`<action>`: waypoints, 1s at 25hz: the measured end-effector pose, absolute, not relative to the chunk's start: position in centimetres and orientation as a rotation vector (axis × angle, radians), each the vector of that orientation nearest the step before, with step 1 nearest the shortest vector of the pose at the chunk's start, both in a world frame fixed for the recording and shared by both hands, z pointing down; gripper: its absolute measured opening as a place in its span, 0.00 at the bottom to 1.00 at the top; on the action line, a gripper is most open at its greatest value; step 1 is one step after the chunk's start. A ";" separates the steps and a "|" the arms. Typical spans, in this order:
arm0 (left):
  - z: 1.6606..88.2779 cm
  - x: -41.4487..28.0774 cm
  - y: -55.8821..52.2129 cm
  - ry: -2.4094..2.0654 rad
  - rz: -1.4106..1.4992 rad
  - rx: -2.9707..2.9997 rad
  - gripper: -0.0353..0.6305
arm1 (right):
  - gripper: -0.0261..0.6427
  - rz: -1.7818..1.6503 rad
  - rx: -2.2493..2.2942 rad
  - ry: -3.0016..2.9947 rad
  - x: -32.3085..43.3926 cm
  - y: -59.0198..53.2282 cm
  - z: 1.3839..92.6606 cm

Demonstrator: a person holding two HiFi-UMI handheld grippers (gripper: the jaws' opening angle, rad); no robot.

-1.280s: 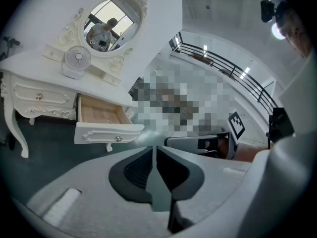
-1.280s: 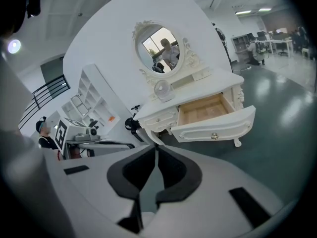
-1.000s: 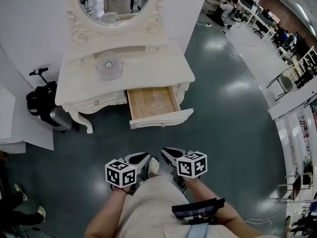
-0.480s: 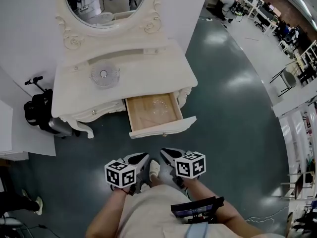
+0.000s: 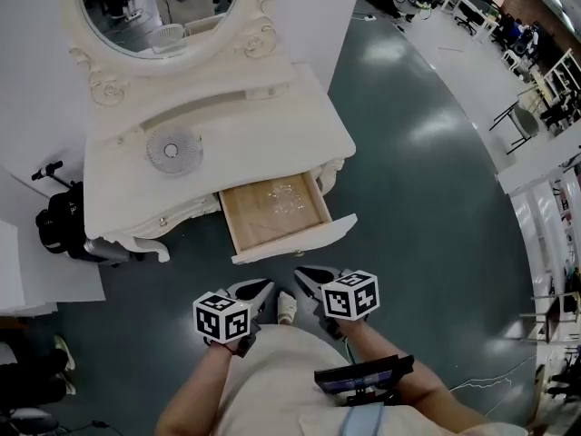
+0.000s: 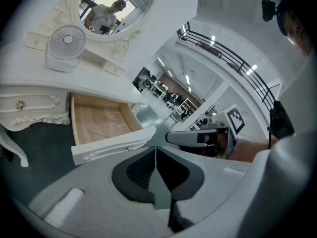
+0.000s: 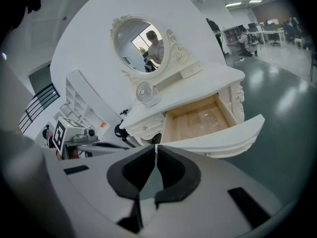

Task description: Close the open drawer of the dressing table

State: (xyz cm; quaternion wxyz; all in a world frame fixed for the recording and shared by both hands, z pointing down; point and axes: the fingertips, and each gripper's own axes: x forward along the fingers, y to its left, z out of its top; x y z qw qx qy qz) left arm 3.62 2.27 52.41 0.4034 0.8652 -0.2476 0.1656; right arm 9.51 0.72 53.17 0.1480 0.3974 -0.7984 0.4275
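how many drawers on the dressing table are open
1: the open drawer under the dressing table's right side in the head view. The shut drawer left of it doesn't count; others may be hidden.

Bare floor lies open before the drawer front and to its right. On its left, a table leg and black bag stand in the way.

Small white fan, black bag
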 end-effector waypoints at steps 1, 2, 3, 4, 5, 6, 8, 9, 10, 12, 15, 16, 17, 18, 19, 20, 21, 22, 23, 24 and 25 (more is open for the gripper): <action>52.5 3.5 2.1 -0.612 0.426 2.188 0.07 | 0.07 1.238 1.156 -2.290 9.4 0.7 53.2; 52.5 3.4 2.0 -0.599 0.432 2.191 0.07 | 0.07 1.244 1.171 -2.284 9.3 0.7 53.3; 52.5 3.2 1.8 -0.584 0.437 2.194 0.07 | 0.07 1.247 1.187 -2.279 9.2 0.6 53.3; 52.5 3.0 1.6 -0.568 0.444 2.195 0.07 | 0.07 1.247 1.205 -2.276 9.2 0.5 53.4; 52.6 2.8 1.5 -0.549 0.456 2.197 0.07 | 0.07 1.246 1.222 -2.276 9.0 0.4 53.3; 52.7 2.6 1.5 -0.528 0.471 2.201 0.07 | 0.07 1.241 1.234 -2.277 8.9 0.4 53.3; 53.0 2.3 1.4 -0.494 0.496 2.205 0.07 | 0.07 1.218 1.251 -2.271 8.8 0.4 53.5; 53.2 2.1 1.4 -0.483 0.501 2.202 0.07 | 0.07 1.208 1.258 -2.264 8.9 0.4 53.7; 53.4 1.9 1.3 -0.476 0.503 2.197 0.07 | 0.07 1.202 1.267 -2.255 8.9 0.4 53.9; 53.8 1.6 1.0 -0.472 0.508 2.190 0.07 | 0.07 1.194 1.283 -2.241 8.9 0.7 54.5; 54.5 1.1 0.6 -0.474 0.534 2.204 0.07 | 0.07 1.170 1.270 -2.230 8.6 1.2 55.6; 54.7 1.0 0.6 -0.473 0.542 2.212 0.07 | 0.07 1.157 1.264 -2.226 8.6 1.4 56.1; 54.9 0.9 0.6 -0.473 0.548 2.218 0.07 | 0.07 1.146 1.263 -2.219 8.5 1.4 56.6; 55.1 0.7 0.6 -0.472 0.555 2.222 0.07 | 0.07 1.140 1.268 -2.214 8.5 1.5 57.1; 55.3 0.5 0.7 -0.471 0.561 2.223 0.07 | 0.07 1.139 1.277 -2.209 8.5 1.5 57.5; 55.5 0.3 0.8 -0.472 0.563 2.221 0.07 | 0.07 1.140 1.289 -2.208 8.5 1.4 57.8; 55.7 0.1 0.9 -0.473 0.563 2.217 0.07 | 0.07 1.143 1.304 -2.208 8.6 1.4 58.1; 55.9 0.0 1.0 -0.474 0.561 2.212 0.07 | 0.07 1.146 1.318 -2.208 8.6 1.3 58.3; 56.1 -0.2 1.2 -0.474 0.560 2.208 0.07 | 0.07 1.150 1.329 -2.208 8.6 1.3 58.4; 56.2 -0.3 1.3 -0.473 0.560 2.204 0.07 | 0.07 1.151 1.338 -2.208 8.5 1.2 58.5; 56.4 -0.4 1.5 -0.472 0.562 2.201 0.07 | 0.07 1.149 1.345 -2.207 8.5 1.3 58.5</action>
